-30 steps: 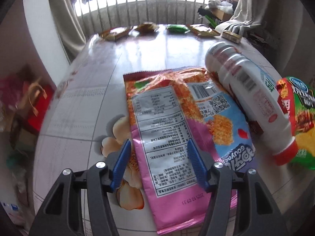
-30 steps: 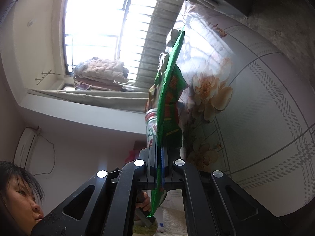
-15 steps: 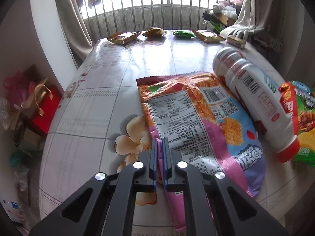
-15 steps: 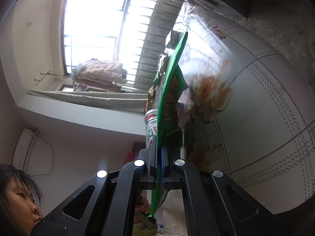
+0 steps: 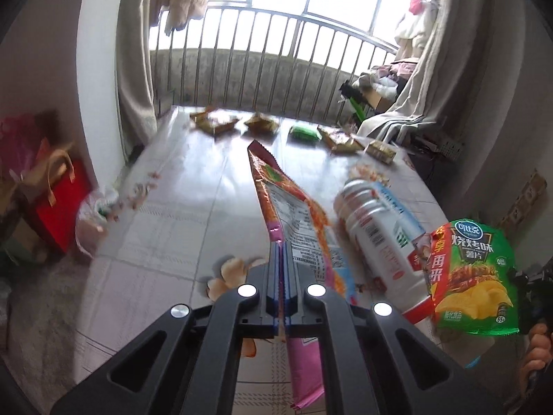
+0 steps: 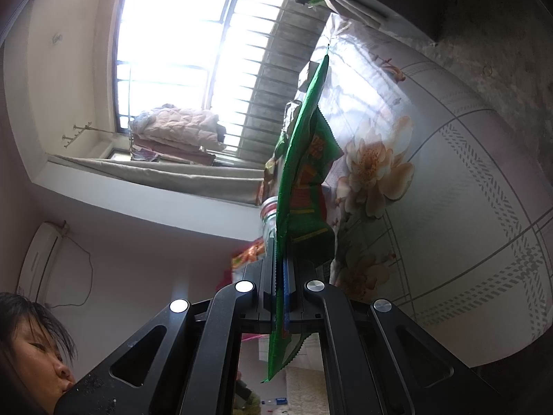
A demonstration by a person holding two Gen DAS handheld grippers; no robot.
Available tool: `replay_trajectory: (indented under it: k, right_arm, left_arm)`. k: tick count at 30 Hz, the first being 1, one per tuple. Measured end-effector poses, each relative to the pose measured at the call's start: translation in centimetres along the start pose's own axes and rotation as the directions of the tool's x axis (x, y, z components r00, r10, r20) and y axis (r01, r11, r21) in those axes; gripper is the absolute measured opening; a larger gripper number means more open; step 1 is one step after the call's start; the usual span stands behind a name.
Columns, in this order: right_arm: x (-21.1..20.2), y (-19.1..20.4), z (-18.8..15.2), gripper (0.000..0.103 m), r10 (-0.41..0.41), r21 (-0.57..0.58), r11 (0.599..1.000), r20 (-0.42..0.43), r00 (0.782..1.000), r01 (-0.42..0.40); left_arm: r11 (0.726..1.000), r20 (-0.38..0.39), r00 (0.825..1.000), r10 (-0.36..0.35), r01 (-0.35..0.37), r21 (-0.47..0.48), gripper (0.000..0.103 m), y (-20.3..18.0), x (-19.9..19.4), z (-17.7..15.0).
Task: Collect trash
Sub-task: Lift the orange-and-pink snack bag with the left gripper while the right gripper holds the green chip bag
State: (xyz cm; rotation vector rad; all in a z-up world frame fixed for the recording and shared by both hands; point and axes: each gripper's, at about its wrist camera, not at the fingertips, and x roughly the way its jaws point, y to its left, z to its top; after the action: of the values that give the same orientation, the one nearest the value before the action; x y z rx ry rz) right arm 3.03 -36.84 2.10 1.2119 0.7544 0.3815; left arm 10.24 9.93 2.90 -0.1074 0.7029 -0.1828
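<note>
My left gripper [image 5: 283, 259] is shut on the edge of a pink and orange snack bag [image 5: 293, 207], which is lifted and turned edge-on above the table [image 5: 193, 200]. A white bottle with a red cap [image 5: 376, 238] lies just right of it on the table. At the far right hangs a green chip bag [image 5: 477, 276], held up off the table. In the right wrist view, rolled on its side, my right gripper [image 6: 280, 256] is shut on that green chip bag [image 6: 304, 173], seen edge-on. The bottle's cap end [image 6: 269, 214] peeks out behind it.
Several small snack packets [image 5: 262, 124] lie along the table's far edge by the railing. A red bag [image 5: 62, 207] and a white plastic bag [image 5: 93, 218] sit on the floor at the left. A person's head [image 6: 31, 352] shows low in the right wrist view.
My left gripper closed on the pink snack bag's edge and rose with it, tipping the bag from flat to edge-on. The right gripper kept still, holding the green bag.
</note>
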Motion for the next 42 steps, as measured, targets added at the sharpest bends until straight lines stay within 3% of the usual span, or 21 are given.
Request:
replay_trajectory:
  k: [4, 14, 18, 26, 35, 42]
  right_arm:
    - [0.2, 0.0, -0.1, 0.002, 0.003, -0.002, 1.0, 0.0, 1.0, -0.003]
    - [0.3, -0.2, 0.0, 0.002, 0.0, -0.001, 1.0, 0.003, 1.0, 0.0]
    - [0.5, -0.4, -0.1, 0.002, 0.003, 0.003, 1.0, 0.003, 1.0, -0.003]
    - [0.8, -0.6, -0.2, 0.002, 0.005, 0.01, 1.0, -0.007, 1.0, -0.005]
    - [1.1, -0.7, -0.2, 0.002, 0.007, 0.019, 1.0, -0.015, 1.0, -0.006]
    - [1.3, -0.7, -0.2, 0.003, 0.008, 0.023, 1.0, -0.015, 1.0, -0.007]
  left_arm:
    - [0.995, 0.034, 0.999, -0.003, -0.001, 0.098, 0.001, -1.9, -1.4, 0.8]
    - [0.99, -0.023, 0.992, -0.126, 0.127, 0.06, 0.002, -4.1, 0.3, 1.1]
    - [0.977, -0.041, 0.977, -0.211, 0.21, -0.024, 0.003, -3.7, 0.9, 1.4]
    - [0.89, -0.039, 0.912, -0.409, 0.389, -0.236, 0.006, -2.2, 2.3, 1.6]
    - [0.859, -0.081, 0.883, -0.463, 0.425, -0.286, 0.024, -3.0, 3.8, 1.4]
    - [0.883, -0.104, 0.898, -0.428, 0.391, -0.261, 0.024, -3.5, 3.9, 0.9]
